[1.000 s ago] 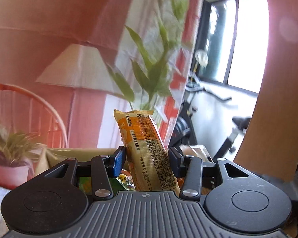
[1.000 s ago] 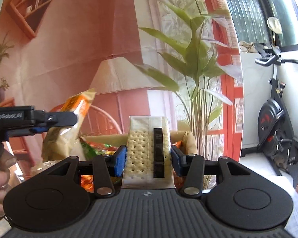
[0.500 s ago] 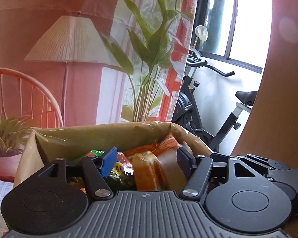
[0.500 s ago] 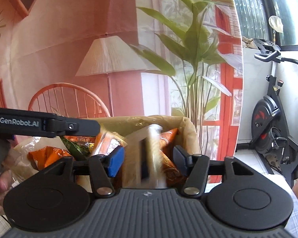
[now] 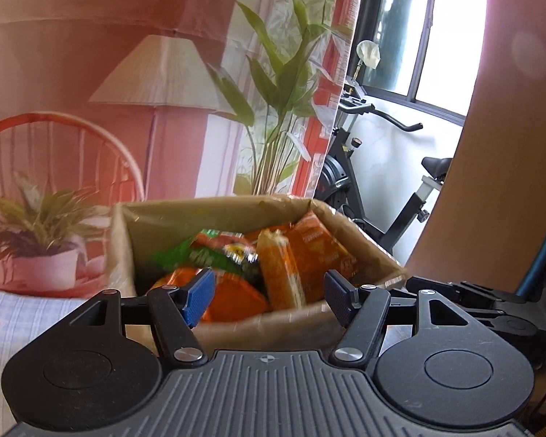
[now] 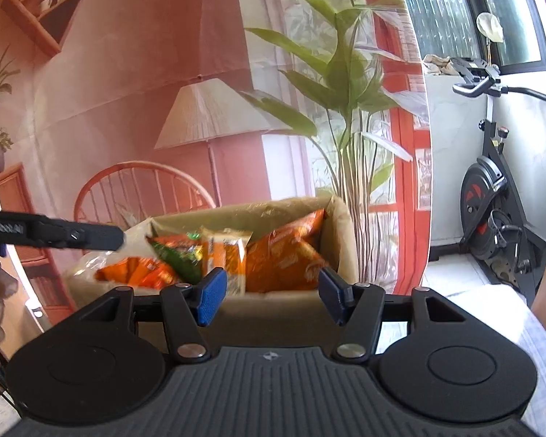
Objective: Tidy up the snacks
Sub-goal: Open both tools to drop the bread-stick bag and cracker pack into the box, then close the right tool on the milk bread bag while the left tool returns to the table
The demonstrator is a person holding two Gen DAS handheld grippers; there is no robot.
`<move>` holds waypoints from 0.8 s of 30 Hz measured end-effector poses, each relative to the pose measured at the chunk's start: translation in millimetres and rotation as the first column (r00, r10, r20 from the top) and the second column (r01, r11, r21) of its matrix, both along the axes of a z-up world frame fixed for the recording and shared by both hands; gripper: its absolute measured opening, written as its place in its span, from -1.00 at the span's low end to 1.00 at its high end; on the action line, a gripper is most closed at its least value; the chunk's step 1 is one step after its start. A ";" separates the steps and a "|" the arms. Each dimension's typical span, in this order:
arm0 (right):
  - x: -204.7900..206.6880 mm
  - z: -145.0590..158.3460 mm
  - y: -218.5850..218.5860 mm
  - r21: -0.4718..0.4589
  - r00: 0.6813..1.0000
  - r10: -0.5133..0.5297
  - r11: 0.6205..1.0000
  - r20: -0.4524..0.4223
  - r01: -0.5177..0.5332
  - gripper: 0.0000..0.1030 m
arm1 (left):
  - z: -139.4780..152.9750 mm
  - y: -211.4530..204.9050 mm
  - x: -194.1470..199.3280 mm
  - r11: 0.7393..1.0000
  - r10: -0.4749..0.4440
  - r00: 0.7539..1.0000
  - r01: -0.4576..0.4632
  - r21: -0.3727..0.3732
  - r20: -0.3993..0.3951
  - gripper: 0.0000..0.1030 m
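Observation:
A brown cardboard box [image 5: 236, 327] stands ahead, filled with snack packets. In the left wrist view an orange packet [image 5: 282, 269] stands on end among orange bags [image 5: 320, 251] and a green packet [image 5: 185, 255]. My left gripper [image 5: 265, 291] is open just before the box's near wall, with nothing between its blue pads. In the right wrist view the box [image 6: 280, 313] holds an orange-and-white packet [image 6: 225, 255] beside orange bags [image 6: 287, 255]. My right gripper [image 6: 269, 291] is open and empty in front of it. The left gripper's finger [image 6: 72, 235] reaches in from the left.
A printed backdrop [image 6: 145, 109] with a lamp, chair and plants hangs behind the box. An exercise bike [image 6: 491, 200] stands at the right by the window. Checked cloth [image 5: 36, 320] covers the surface at left. A brown panel [image 5: 509, 145] rises at right.
The left gripper let go of the orange packet and the right let go of the cracker pack; both lie in the box. Both jaws opened and both grippers drew back from the box.

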State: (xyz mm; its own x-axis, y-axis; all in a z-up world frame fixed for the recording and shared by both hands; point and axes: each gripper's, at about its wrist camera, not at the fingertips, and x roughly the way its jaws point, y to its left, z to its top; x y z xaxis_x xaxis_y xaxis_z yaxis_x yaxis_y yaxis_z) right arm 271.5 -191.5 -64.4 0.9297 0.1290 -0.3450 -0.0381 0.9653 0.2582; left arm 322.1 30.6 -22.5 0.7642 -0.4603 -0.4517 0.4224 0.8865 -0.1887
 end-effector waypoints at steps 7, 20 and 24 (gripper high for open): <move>-33.9 -25.1 13.2 0.022 0.997 0.018 1.000 -0.078 -0.016 0.15 | -28.6 27.6 -39.8 0.999 0.050 0.997 -0.051 -0.015 -0.065 0.33; -84.3 -83.5 7.5 0.023 0.962 0.021 1.000 -0.271 -0.015 0.24 | -111.5 34.8 -66.6 0.987 0.142 0.951 -0.159 -0.039 -0.274 0.33; -99.7 -98.3 2.4 -0.001 0.942 0.002 1.000 -0.335 -0.002 0.35 | -126.6 31.3 -73.2 0.988 0.139 0.943 -0.154 -0.026 -0.302 0.33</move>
State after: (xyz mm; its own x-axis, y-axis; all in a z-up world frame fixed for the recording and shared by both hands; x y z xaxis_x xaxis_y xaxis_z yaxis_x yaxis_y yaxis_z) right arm 171.8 -189.1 -162.7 0.7603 0.1303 -0.6364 0.0481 0.9657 0.2552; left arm 248.9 62.0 -149.0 0.6588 -0.3804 -0.6490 0.2062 0.9210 -0.3305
